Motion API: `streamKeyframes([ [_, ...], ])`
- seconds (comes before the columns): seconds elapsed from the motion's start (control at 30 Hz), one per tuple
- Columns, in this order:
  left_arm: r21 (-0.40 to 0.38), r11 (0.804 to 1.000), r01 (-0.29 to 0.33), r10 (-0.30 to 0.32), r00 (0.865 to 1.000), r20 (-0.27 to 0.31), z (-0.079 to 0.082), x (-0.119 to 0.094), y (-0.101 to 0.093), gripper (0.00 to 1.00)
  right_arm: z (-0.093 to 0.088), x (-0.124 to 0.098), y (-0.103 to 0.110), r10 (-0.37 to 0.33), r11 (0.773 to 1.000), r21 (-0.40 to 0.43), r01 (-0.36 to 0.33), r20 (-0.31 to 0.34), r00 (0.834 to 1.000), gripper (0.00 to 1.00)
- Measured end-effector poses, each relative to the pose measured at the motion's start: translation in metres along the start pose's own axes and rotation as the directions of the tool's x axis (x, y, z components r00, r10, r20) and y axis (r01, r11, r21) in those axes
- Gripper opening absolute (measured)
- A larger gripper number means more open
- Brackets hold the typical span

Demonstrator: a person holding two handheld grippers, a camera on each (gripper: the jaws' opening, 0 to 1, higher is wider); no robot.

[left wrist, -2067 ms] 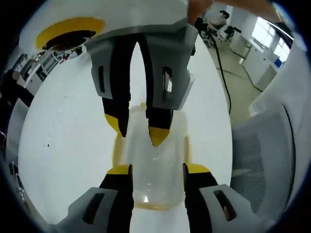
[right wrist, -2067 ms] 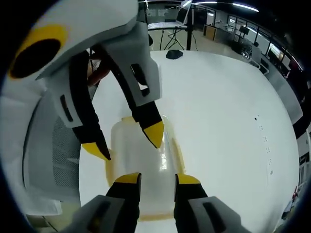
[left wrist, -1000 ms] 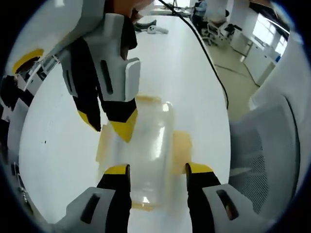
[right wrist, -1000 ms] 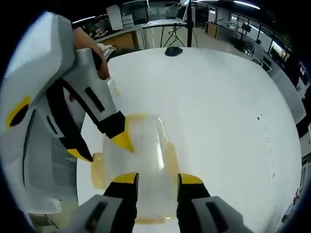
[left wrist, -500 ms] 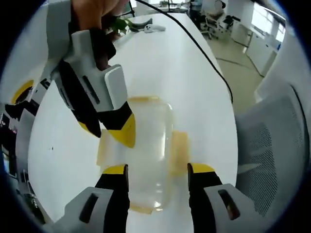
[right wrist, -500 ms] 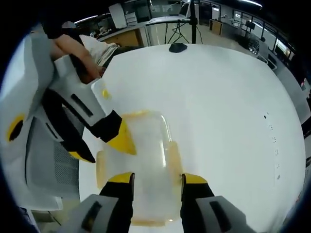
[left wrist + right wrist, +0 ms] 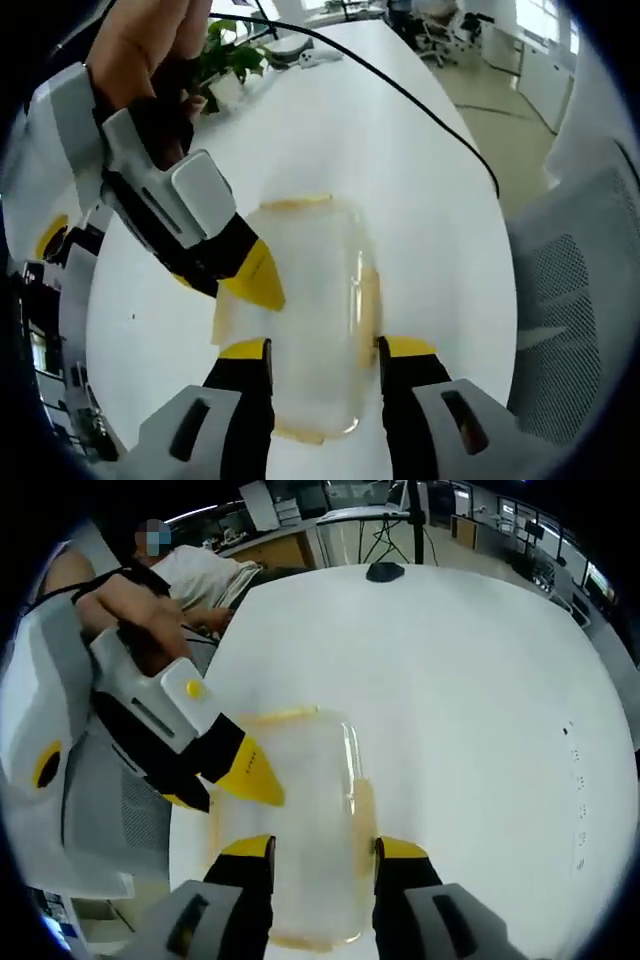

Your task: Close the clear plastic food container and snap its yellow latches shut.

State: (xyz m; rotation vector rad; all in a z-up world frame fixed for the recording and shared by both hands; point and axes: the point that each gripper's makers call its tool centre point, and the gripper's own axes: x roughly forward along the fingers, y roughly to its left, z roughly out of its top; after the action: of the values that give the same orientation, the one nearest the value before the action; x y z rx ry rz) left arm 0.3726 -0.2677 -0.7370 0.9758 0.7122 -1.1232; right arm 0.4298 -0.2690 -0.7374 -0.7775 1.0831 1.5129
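Our hands have pulled back and the side latch now lies folded against the container. Left gripper and right gripper jaws apart above it on the white table.

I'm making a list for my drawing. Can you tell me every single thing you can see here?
food container: one, clear plastic with yellow latches, lid on, on the table between the grippers.
table: one, white, round-edged.
cable: one, black, running across the table.
potted plant: one, green, at the far table edge.
office chair: one, grey mesh, beside the table.
dark object: one, small, far side of table.
left gripper: black, grey, yellow tips, open astride the container.
right gripper: same colours, open astride the container.
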Motion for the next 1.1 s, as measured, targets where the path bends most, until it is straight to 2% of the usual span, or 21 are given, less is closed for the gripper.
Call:
streamKeyframes([
  [0.13,0.040,0.999,-0.037,0.038,0.999,-0.009,-0.002,0.001,-0.002,0.40,0.000,0.001,0.000,0.020,1.000,-0.012,-0.020,-0.013,1.000,0.36],
  [0.43,0.016,0.999,-0.041,0.041,0.999,0.005,-0.001,0.002,0.002,0.39,0.000,0.004,0.000,0.054,0.998,-0.032,-0.057,-0.072,0.996,0.36],
  [0.8,-0.034,0.998,-0.054,0.053,0.999,-0.007,-0.002,0.004,0.004,0.36,0.000,0.007,0.003,0.054,0.998,-0.023,-0.058,-0.119,0.991,0.32],
  [0.83,-0.036,0.997,-0.066,0.066,0.998,-0.009,-0.002,0.003,0.005,0.35,-0.007,0.009,0.012,0.070,0.995,0.079,-0.061,-0.126,0.990,0.31],
  [0.87,-0.031,0.997,-0.074,0.074,0.997,-0.019,-0.003,0.002,0.006,0.33,-0.014,0.008,0.009,0.083,0.996,-0.010,-0.085,-0.148,0.985,0.31],
  [0.9,0.033,0.988,-0.150,0.152,0.987,-0.053,-0.007,0.001,0.019,0.34,-0.015,0.013,0.010,0.074,0.997,0.006,-0.074,-0.137,0.988,0.31],
  [0.93,-0.028,0.993,-0.111,0.110,0.993,-0.034,-0.004,0.006,0.008,0.33,-0.006,0.010,0.005,0.080,0.997,0.000,-0.080,-0.136,0.988,0.31],
  [1.1,-0.015,0.994,-0.104,0.104,0.994,-0.019,-0.002,0.004,0.005,0.34,-0.003,0.007,0.003,0.080,0.997,0.006,-0.080,-0.130,0.988,0.32],
])
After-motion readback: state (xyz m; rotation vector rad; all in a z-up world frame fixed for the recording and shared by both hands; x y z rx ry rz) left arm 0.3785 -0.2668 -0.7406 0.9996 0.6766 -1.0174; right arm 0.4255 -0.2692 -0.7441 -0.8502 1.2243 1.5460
